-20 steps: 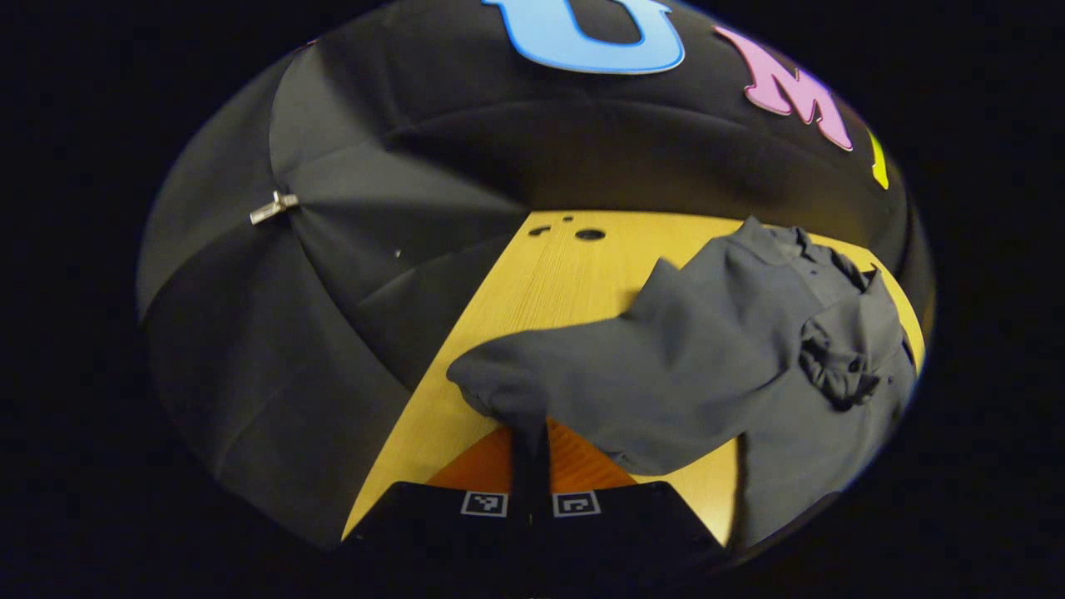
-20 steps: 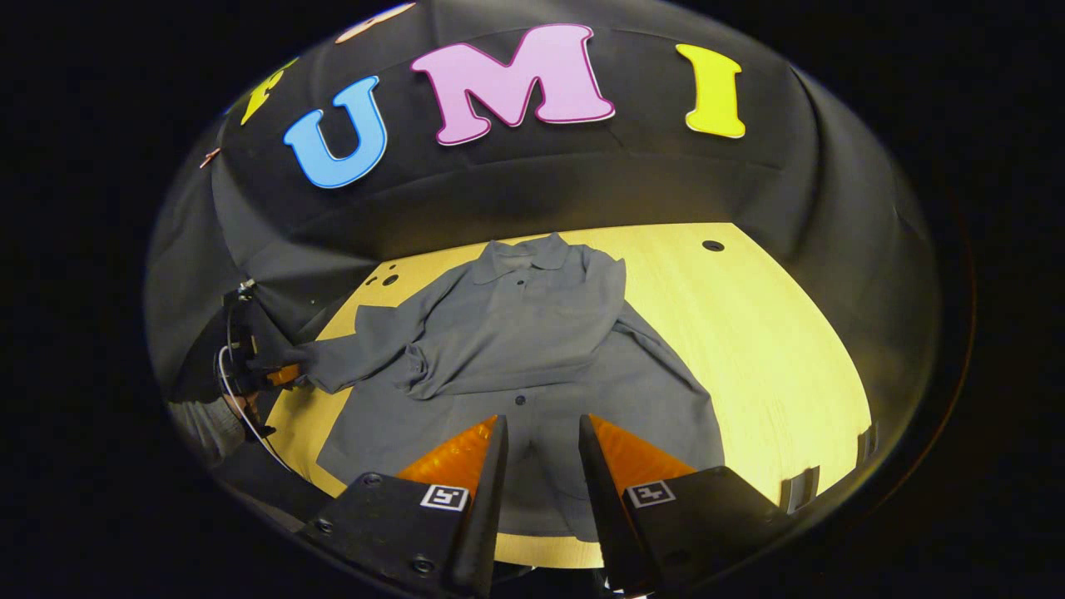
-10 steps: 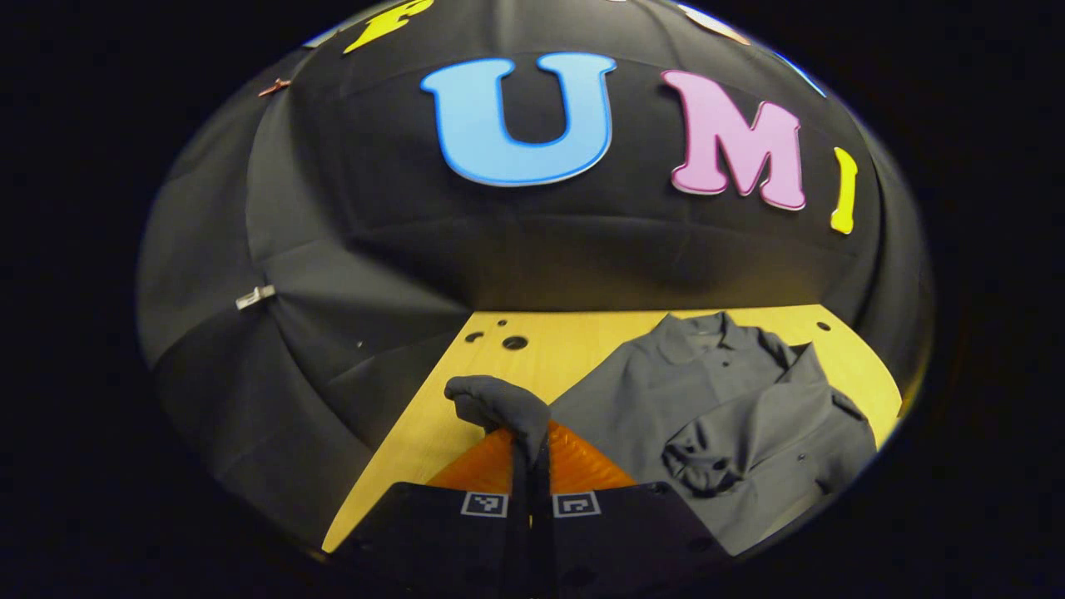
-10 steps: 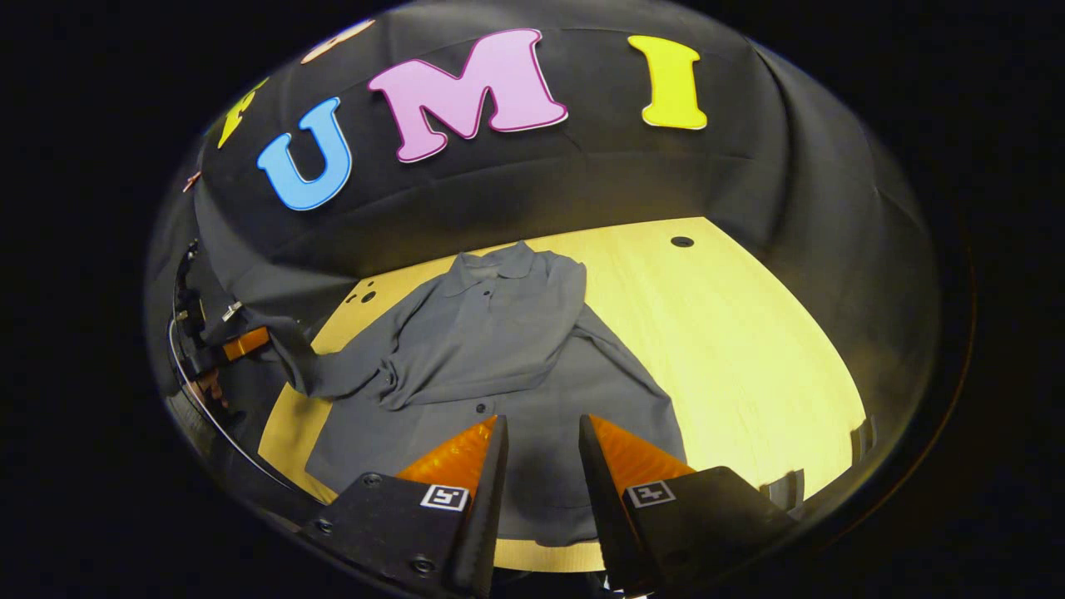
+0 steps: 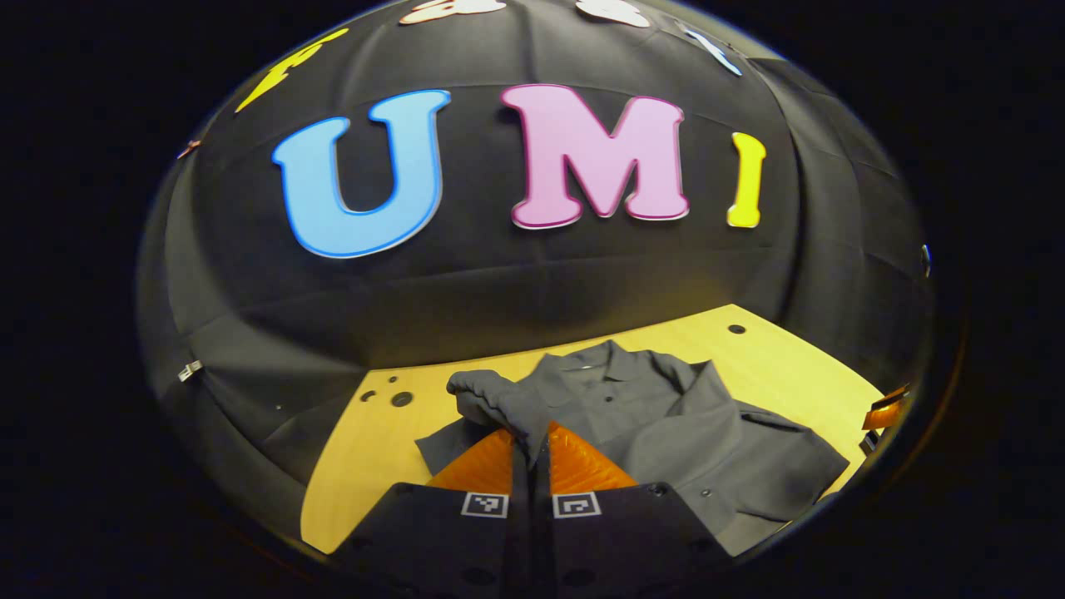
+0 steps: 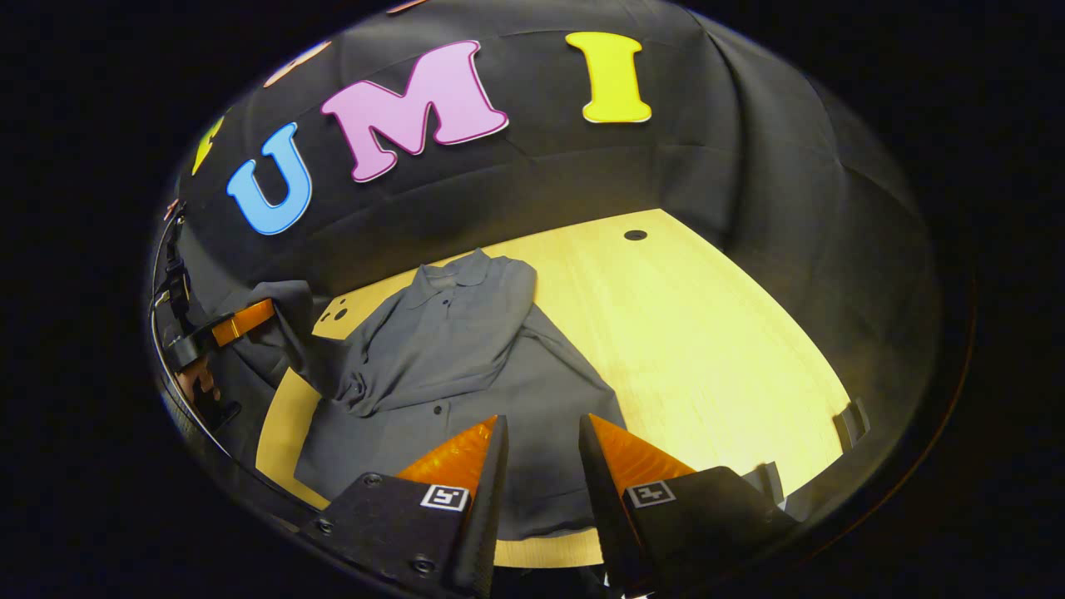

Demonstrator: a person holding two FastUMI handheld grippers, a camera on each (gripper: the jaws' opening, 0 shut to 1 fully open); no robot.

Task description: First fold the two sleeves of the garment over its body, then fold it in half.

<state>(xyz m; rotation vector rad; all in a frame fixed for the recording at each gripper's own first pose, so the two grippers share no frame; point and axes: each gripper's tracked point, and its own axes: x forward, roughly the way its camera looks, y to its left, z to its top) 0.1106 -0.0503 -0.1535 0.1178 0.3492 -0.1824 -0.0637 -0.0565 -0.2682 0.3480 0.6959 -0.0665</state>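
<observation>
A grey button-up shirt (image 6: 466, 349) lies collar-far on the yellow wooden table (image 6: 707, 333). One sleeve lies folded across its body, with the cuff bunched (image 6: 358, 387) near the middle. My left gripper (image 5: 532, 441) is shut on the other sleeve's cuff (image 5: 491, 399) and holds it lifted above the table, in front of the shirt (image 5: 666, 416). In the right gripper view, that left gripper (image 6: 268, 309) hangs at the far left with the sleeve stretched up to it. My right gripper (image 6: 541, 441) stands open over the shirt's lower hem, nothing between its fingers.
Round holes dot the table top near the far corners (image 6: 635, 235) (image 5: 402, 399). A dark clip (image 6: 849, 413) sits on the table's right edge. The booth's black cloth wall (image 6: 582, 175) closes in behind the table. The other gripper (image 5: 882, 412) peeks in at the right edge.
My left gripper has lifted the cuff off the table and swung it in toward the shirt's body. The right gripper has drifted slightly and stays open.
</observation>
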